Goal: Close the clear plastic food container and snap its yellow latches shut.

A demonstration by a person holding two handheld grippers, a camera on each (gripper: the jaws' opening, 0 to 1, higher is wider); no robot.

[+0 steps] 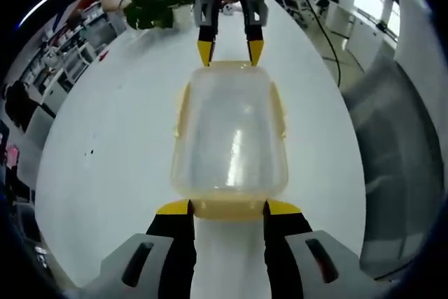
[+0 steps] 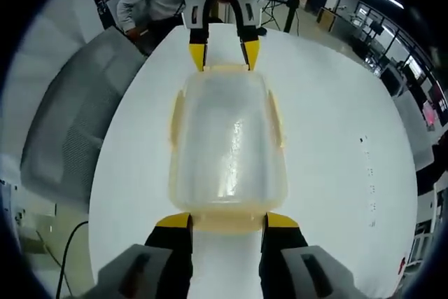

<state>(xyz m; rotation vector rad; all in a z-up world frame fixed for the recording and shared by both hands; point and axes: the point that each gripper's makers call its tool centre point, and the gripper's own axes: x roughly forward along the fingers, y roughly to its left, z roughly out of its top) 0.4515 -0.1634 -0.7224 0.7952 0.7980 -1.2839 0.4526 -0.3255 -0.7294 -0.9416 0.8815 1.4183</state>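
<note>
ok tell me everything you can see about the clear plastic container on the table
The container is a rounded box of frosted, clear plastic with its lid on, resting flat on the white table. Yellow latches run along its long sides and both short ends. The left gripper brackets the near end latch with open jaws, and the right gripper does the same at the opposite end. Whether the latches are snapped down can't be told.

Ends: your left gripper (image 1: 229, 208) and right gripper (image 1: 229, 52) flank the container (image 1: 229, 134).
Sides: bare table (image 1: 112, 145) gives you passage.
Far edge: plant (image 1: 155, 1).
</note>
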